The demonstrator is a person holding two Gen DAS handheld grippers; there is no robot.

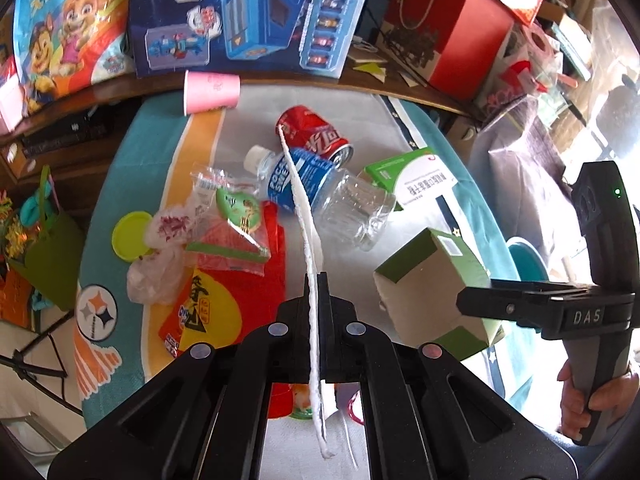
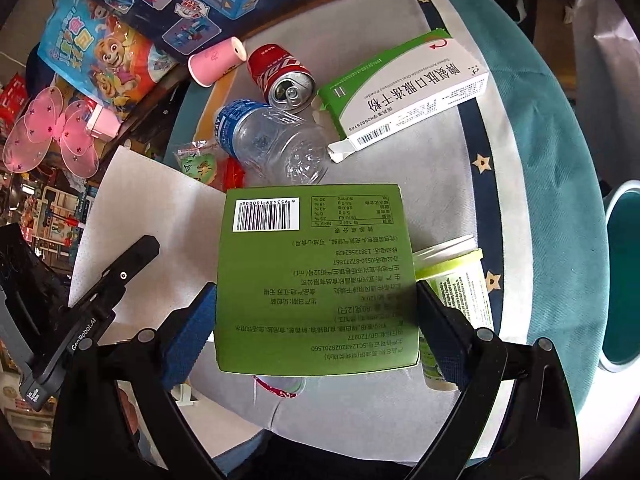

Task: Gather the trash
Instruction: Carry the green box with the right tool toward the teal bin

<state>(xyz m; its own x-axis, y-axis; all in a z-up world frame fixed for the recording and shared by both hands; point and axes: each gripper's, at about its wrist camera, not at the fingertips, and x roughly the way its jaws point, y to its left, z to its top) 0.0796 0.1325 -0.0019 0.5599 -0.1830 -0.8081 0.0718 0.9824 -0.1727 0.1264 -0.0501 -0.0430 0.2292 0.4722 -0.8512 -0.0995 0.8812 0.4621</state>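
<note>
left tongs [image 1: 317, 280] pinching white paper sheet [image 1: 308, 216] | right tongs [image 2: 316, 304] clamping green box [image 2: 312, 272]

Left hand-held gripper [image 1: 318, 280]: jaws closed on a white sheet [image 1: 308, 216], seen edge-on.
Right hand-held gripper [image 1: 480, 306]: clamps a green box [image 1: 432, 276], right of the sheet.
Clear bottle [image 1: 320, 192]: lying behind the sheet.
Red can [image 1: 314, 134]: just beyond the bottle.
</note>
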